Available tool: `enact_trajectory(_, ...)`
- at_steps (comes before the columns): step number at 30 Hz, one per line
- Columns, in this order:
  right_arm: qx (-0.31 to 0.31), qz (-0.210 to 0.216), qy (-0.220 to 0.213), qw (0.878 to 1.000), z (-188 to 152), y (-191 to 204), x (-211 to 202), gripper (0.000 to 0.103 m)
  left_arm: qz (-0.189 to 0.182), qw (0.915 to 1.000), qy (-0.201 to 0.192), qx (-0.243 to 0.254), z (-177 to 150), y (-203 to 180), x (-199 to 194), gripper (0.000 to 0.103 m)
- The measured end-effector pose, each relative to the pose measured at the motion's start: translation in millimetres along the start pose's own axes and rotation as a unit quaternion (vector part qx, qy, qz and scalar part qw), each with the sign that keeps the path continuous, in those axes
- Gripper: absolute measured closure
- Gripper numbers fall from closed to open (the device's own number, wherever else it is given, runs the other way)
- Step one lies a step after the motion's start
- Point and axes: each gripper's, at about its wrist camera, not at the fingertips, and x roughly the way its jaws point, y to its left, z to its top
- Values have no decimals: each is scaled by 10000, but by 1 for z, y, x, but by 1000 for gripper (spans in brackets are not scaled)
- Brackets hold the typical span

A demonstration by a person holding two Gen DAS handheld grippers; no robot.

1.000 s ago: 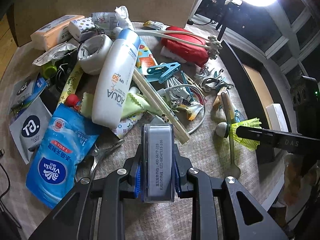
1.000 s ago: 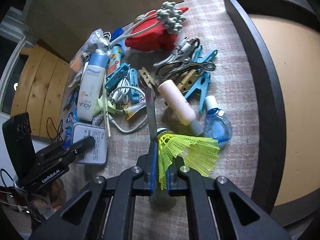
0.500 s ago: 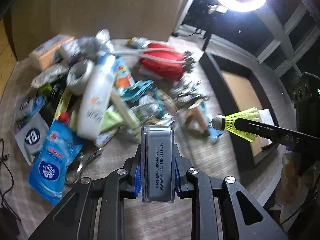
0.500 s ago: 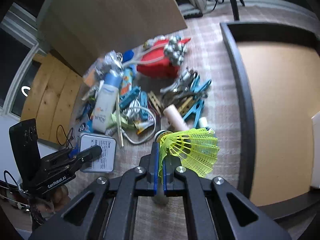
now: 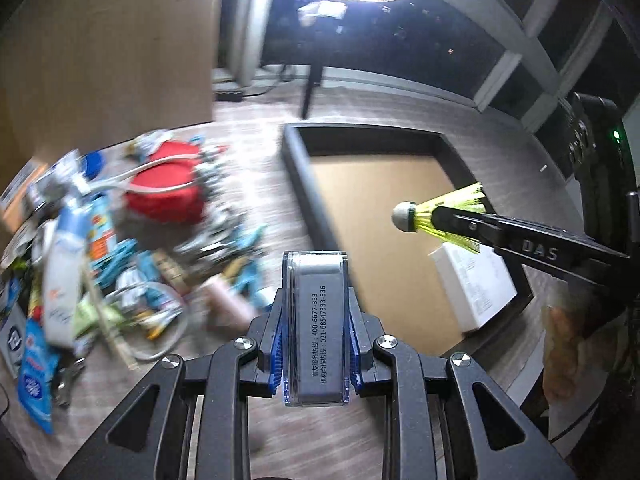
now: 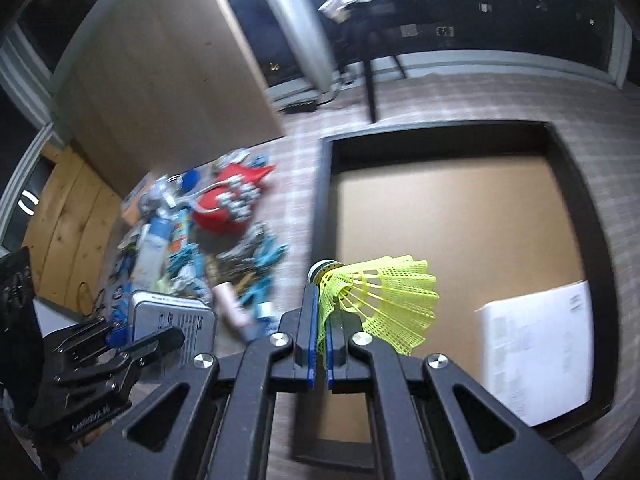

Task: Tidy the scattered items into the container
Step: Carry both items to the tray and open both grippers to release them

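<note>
Left gripper: its jaws are clamped on the narrow sides of a flat metal tin, held on edge so the printed rim faces up; gripping the thin way likely keeps the broad faces from slipping.
Right gripper: the jaws are squeezed almost together on the skirt of a yellow shuttlecock, the cap pointing forward and the skirt fanning off to one side.
Why carried high: both things hang in the air near the container, which reads as the carry step toward dropping them in.
Container: a shallow dark-walled tray with a bare tan cardboard floor, lying on the counter to the right of the clutter; only a white box rests in its near corner.
Tin: smooth grey metal, rounded corners, a clear edge band, rigid.
Shuttlecock: springy plastic mesh, rounded pale cap; the skirt flattens where pinched.
Clutter: blurred heap left on the counter, well apart from the tray, with a soft red pouch, a white bottle and blue clips.
Remaining: most of the heap is not yet moved.
</note>
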Motion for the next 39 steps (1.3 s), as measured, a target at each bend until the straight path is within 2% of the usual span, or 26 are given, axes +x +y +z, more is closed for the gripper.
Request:
enact_trajectory(10,-34,-656,-150,9977,33,-72,-17,100,66,9992,126,386,33,-80,46,80)
enact_trajectory(15,-39,-967,-242,9950,44,-96,-21,100,134,9983,148,546,46,-99,60,80)
enact_trajectory(20,54,-1023,-259,9944,50,-113,-20,100,195,9975,170,652,60,-107,71,79)
enact_trajectory(22,102,-1012,-260,9945,54,-119,-18,99,171,9977,191,633,67,-107,75,73)
enact_trajectory(23,130,-998,-275,9945,57,-121,-17,99,178,9977,207,623,68,-107,75,57)
enact_trajectory(24,174,-1007,-238,9945,59,-123,-14,90,193,9978,159,607,70,-106,75,49)
enact_trajectory(25,227,-1027,-201,9943,59,-124,-13,74,242,9979,62,602,71,-105,74,48)
enact_trajectory(27,290,-1031,-257,9939,59,-126,-12,57,277,9978,31,599,74,-101,73,48)
enact_trajectory(30,275,-1032,-240,9940,58,-123,-9,57,255,9985,36,475,75,-87,74,49)
enact_trajectory(39,19,-668,-85,9977,65,-97,12,57,419,9991,-25,-47,66,-29,63,49)
